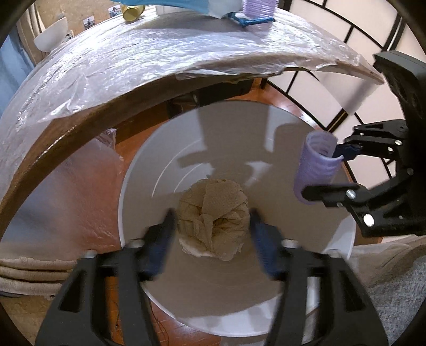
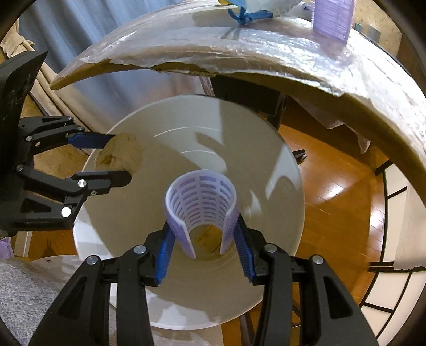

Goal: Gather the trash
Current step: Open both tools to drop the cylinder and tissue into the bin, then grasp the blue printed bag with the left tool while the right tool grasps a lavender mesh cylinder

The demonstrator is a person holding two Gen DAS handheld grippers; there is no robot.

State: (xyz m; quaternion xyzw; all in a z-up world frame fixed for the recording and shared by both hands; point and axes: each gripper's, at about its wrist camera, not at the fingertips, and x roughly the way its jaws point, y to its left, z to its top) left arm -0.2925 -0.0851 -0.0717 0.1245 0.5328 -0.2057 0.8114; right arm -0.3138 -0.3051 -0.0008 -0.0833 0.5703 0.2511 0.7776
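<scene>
Both jaws are clamped on trash above a white round bin [image 1: 149, 170]. Left gripper [image 1: 213, 221]: blue-padded fingers closed against either side of a crumpled brown paper wad [image 1: 213, 213], held over the bin's open mouth, roughly at its middle in the left wrist view; in the right wrist view the same wad [image 2: 119, 154] sits near the bin's left rim [image 2: 87, 159], between the left gripper's fingers. Right gripper [image 2: 203, 239]: fingers pressing the two edges of a lavender slotted plastic half-cylinder [image 2: 202, 199], open side toward the camera, also over the bin opening; in the left wrist view this piece [image 1: 315, 165] hangs near the bin's right rim, in the right gripper [image 1: 322, 173]. Bin interior is plain white, with shadows of the grippers across it. Bin stands on a wooden floor [image 2: 332, 186] just beside the near edge of a table [image 1: 106, 79] covered in wrinkled clear plastic sheeting. At the table's far edge: a second lavender slotted piece [image 2: 332, 21], standing upright, a blue knotted cord [image 2: 247, 16] beside it, and a gold-coloured can [image 1: 133, 12] lying further left.
</scene>
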